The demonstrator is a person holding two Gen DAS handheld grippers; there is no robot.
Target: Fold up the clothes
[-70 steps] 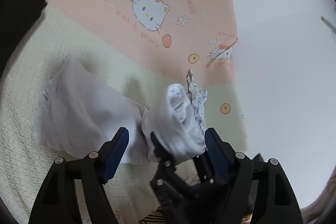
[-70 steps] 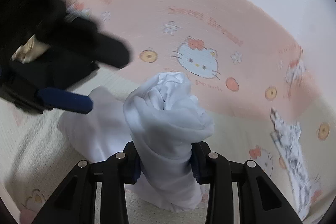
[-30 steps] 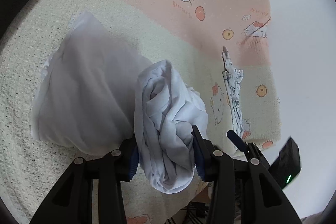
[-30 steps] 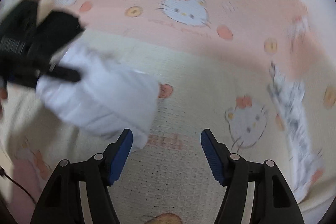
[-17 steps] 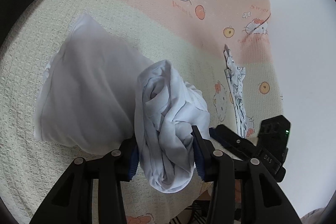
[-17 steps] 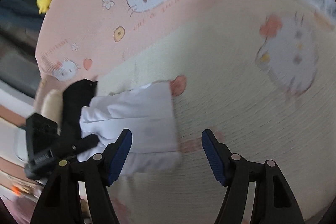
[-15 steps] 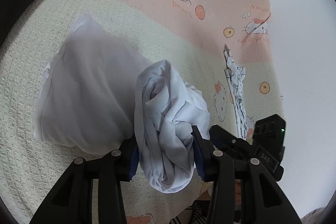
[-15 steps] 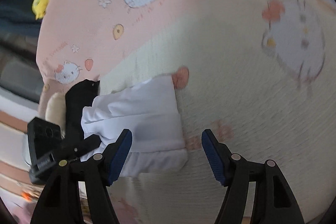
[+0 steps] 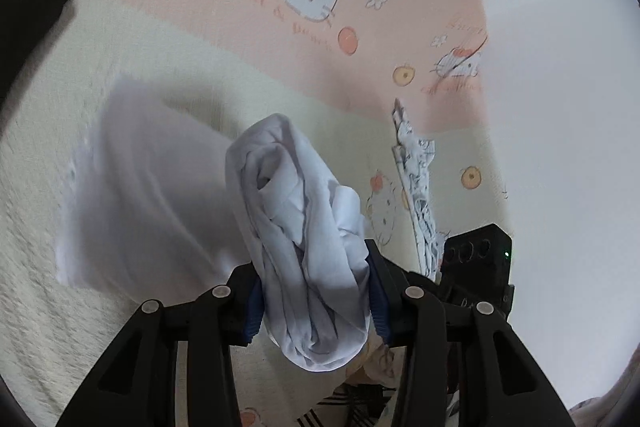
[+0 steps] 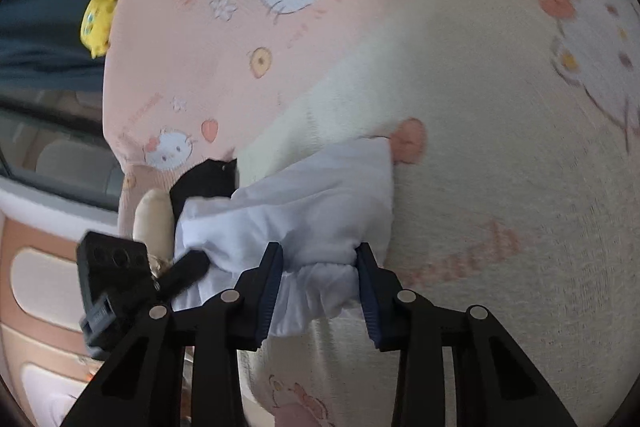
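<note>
A white garment (image 9: pixel 288 195) hangs bunched between the pads of my left gripper (image 9: pixel 312 267), which is shut on it. The rest of the cloth trails down to the left onto the cream and pink cartoon-cat blanket (image 9: pixel 160 47). In the right wrist view the same garment (image 10: pixel 320 203) stretches from the left gripper's black body (image 10: pixel 112 267) to my right gripper (image 10: pixel 318 267). The right jaws are closing, and their blue pads touch the gathered hem on both sides. The right gripper's black housing (image 9: pixel 476 259) shows at the lower right of the left wrist view.
A small patterned cloth (image 9: pixel 416 187) lies on the blanket near its right edge, by a white wall (image 9: pixel 560 107). Something dark (image 9: pixel 24 7) sits at the far left. A yellow plush toy (image 10: pixel 96 23) rests beyond the blanket (image 10: pixel 500 147), and a fingertip (image 10: pixel 154 223) shows by the left gripper.
The right gripper rolled, swung in to the garment's gathered hem and narrowed its wide jaws around it. The left gripper lifted its bundle slightly, still gripping it.
</note>
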